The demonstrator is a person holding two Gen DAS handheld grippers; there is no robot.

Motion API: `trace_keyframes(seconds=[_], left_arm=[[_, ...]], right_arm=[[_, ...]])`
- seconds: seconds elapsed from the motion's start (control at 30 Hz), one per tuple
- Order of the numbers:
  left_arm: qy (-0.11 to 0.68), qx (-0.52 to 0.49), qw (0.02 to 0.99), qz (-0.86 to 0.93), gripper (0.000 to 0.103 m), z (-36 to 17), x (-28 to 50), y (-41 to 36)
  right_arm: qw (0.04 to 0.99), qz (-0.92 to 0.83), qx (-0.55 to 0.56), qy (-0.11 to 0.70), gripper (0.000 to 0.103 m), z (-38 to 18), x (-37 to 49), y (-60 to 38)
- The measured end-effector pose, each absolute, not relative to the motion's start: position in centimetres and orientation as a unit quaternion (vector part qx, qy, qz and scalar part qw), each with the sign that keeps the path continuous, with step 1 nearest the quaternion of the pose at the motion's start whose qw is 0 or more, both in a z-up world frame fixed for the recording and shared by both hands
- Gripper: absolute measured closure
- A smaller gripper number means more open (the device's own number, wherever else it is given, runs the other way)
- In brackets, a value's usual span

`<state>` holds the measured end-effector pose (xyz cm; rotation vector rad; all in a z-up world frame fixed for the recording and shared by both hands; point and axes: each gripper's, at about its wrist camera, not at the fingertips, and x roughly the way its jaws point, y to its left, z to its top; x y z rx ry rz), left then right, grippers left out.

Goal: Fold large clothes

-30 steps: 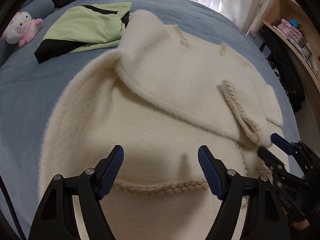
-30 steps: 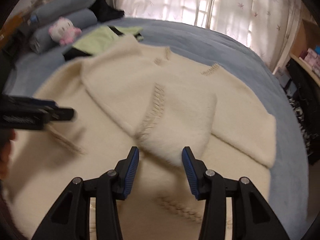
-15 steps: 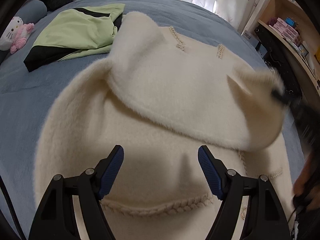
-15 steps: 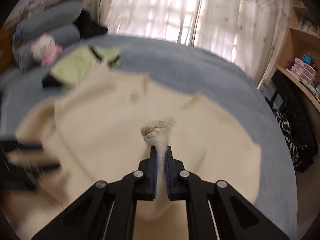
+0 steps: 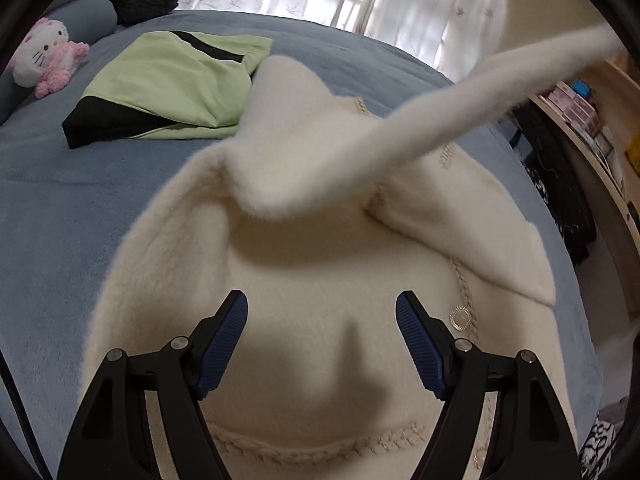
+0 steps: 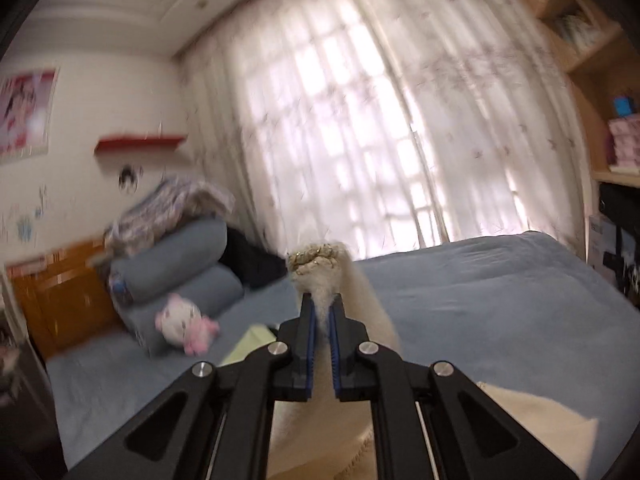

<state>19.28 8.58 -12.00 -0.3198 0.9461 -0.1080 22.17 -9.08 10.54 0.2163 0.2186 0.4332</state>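
A fluffy cream coat (image 5: pixel 304 280) with braided trim lies spread on the blue bed (image 5: pixel 60 208). One sleeve (image 5: pixel 460 108) is pulled up off the coat and stretches toward the upper right of the left wrist view. My right gripper (image 6: pixel 322 304) is shut on that sleeve's braided cuff (image 6: pixel 316 264), held high and nearly level toward the window. My left gripper (image 5: pixel 322 312) hovers open just above the coat's lower front, with nothing between its fingers.
A folded green and black garment (image 5: pixel 168 88) lies beyond the coat. A pink and white plush toy (image 5: pixel 44 56) and blue bolsters (image 6: pixel 176 264) sit at the bed's head. Shelves with boxes (image 5: pixel 580 108) and dark bags (image 5: pixel 560 184) stand on the right. Curtains (image 6: pixel 360 120) cover the window.
My right gripper closed on the sleeve cuff and rose high with it, tilting up toward the window. The sleeve now hangs stretched over the coat. The left gripper drifted slightly and stays open.
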Motion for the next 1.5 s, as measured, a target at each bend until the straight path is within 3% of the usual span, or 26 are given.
trace_keyframes(seconds=[0.1, 0.23, 0.33, 0.37, 0.47, 0.53, 0.57, 0.7, 0.77, 1.0, 1.23, 1.3, 1.33, 1.37, 1.43, 1.5], left_arm=[[0.457, -0.148, 0.876, -0.033, 0.028, -12.7, 20.1, 8.6], [0.464, -0.143, 0.874, 0.007, 0.028, -13.8, 21.3, 9.6], [0.477, -0.150, 0.865, 0.025, 0.028, -14.4, 21.9, 10.7], [0.483, -0.153, 0.862, 0.017, 0.028, -14.4, 21.9, 10.9], [0.496, -0.132, 0.858, -0.010, 0.028, -13.3, 22.0, 10.8], [0.500, -0.112, 0.858, -0.034, 0.028, -12.0, 21.6, 10.5], [0.497, -0.098, 0.861, -0.046, 0.028, -11.0, 21.5, 10.3], [0.476, -0.043, 0.876, -0.062, 0.023, -7.9, 22.9, 9.5], [0.472, -0.018, 0.880, -0.050, 0.014, -7.3, 25.1, 9.4], [0.497, -0.001, 0.868, -0.006, 0.014, -9.0, 34.1, 10.6], [0.520, 0.025, 0.853, 0.019, 0.015, -12.4, 38.3, 9.5], [0.517, 0.036, 0.855, 0.016, 0.035, -13.2, 38.8, 9.2], [0.514, 0.047, 0.856, 0.022, 0.056, -13.4, 39.0, 9.1], [0.512, 0.052, 0.857, 0.026, 0.076, -13.6, 39.2, 9.2], [0.508, 0.022, 0.861, 0.016, 0.089, -13.4, 39.0, 10.1], [0.491, -0.001, 0.871, 0.016, 0.091, -12.8, 38.6, 11.2]], right_arm=[[0.960, 0.163, 0.151, 0.172, 0.094, 6.4, 23.9, -12.6], [0.921, 0.062, 0.155, 0.353, 0.093, -3.9, 26.6, -16.9], [0.889, 0.018, 0.139, 0.436, 0.090, -9.1, 26.5, -19.0], [0.887, 0.016, 0.139, 0.441, 0.090, -9.7, 25.8, -19.8], [0.886, 0.024, 0.140, 0.441, 0.076, -9.3, 25.0, -21.0], [0.887, 0.035, 0.142, 0.439, 0.057, -8.6, 25.0, -21.5], [0.887, 0.039, 0.144, 0.436, 0.055, -8.4, 24.7, -21.8], [0.887, 0.047, 0.158, 0.432, 0.054, -8.0, 25.8, -22.6], [0.884, 0.047, 0.164, 0.436, 0.054, -8.4, 26.8, -23.0], [0.858, 0.038, 0.202, 0.471, 0.054, -11.7, 30.8, -24.2], [0.843, 0.054, 0.232, 0.482, 0.054, -13.3, 32.4, -24.2], [0.850, 0.058, 0.208, 0.480, 0.058, -13.2, 32.8, -23.4], [0.858, 0.053, 0.184, 0.477, 0.075, -13.0, 32.9, -22.7], [0.862, 0.054, 0.161, 0.477, 0.086, -12.9, 33.1, -22.1], [0.874, 0.059, 0.120, 0.467, 0.087, -12.2, 33.2, -20.7], [0.891, 0.074, 0.096, 0.437, 0.088, -10.6, 32.8, -19.3]])
